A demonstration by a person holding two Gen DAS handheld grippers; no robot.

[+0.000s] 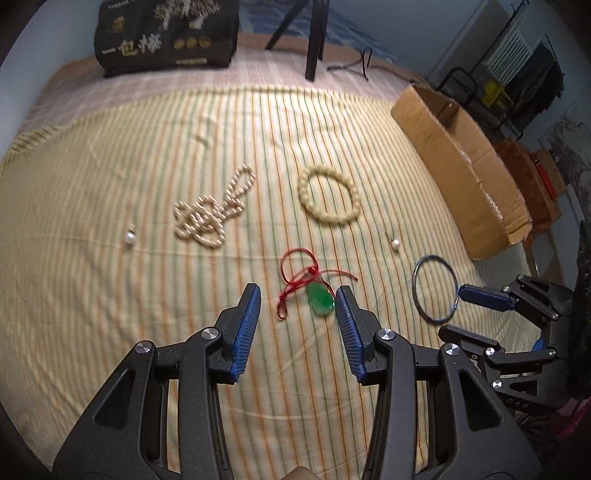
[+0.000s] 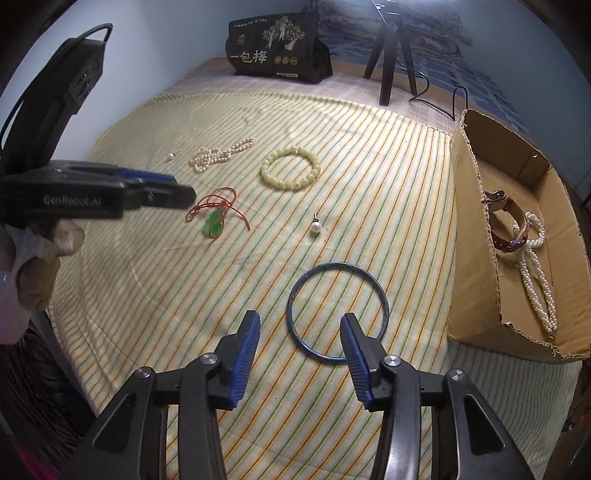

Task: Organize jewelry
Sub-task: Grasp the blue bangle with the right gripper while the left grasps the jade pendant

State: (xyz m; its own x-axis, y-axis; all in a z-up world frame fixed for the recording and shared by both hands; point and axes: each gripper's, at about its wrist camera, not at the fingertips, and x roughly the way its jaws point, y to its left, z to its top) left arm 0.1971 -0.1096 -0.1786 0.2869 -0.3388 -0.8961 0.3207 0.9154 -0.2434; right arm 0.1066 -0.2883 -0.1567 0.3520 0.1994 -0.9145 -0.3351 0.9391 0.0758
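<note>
Striped yellow bedding (image 1: pixel 147 369) is covering the work surface, with a black printed bag (image 1: pixel 166 35) and a dark tripod (image 2: pixel 388 62) standing at its far edge. The left gripper (image 1: pixel 298 301) is pointing steeply down at the cloth; its blue pads are standing apart, grasping nothing, and a green pendant (image 1: pixel 320 301) on a tangled red cord (image 1: pixel 295 280) is lying on the cloth between their tips, close against the right pad; whether that pad touches it cannot be told. Farther ahead of this gripper a heap of pearl necklace (image 1: pixel 210 210) is lying to the left and a cream bead bracelet (image 1: pixel 328 195) to the right, with a single pearl pendant (image 1: pixel 130 236) off to the far left. The right gripper (image 2: pixel 300 325) is likewise angled down with its pads parted and nothing clamped; a blue bangle (image 2: pixel 338 312) is lying flat on the cloth, its near rim sitting between the two fingertips and passing under the right one. A second pearl pendant (image 2: pixel 316 225) is lying just beyond the bangle. To the right of this gripper a cardboard box (image 2: pixel 476 236) is resting on the bedding, holding a brown strap watch (image 2: pixel 511 225) and another pearl strand (image 2: pixel 535 280). A person's gloved hand (image 2: pixel 40 251) is holding the left gripper.
</note>
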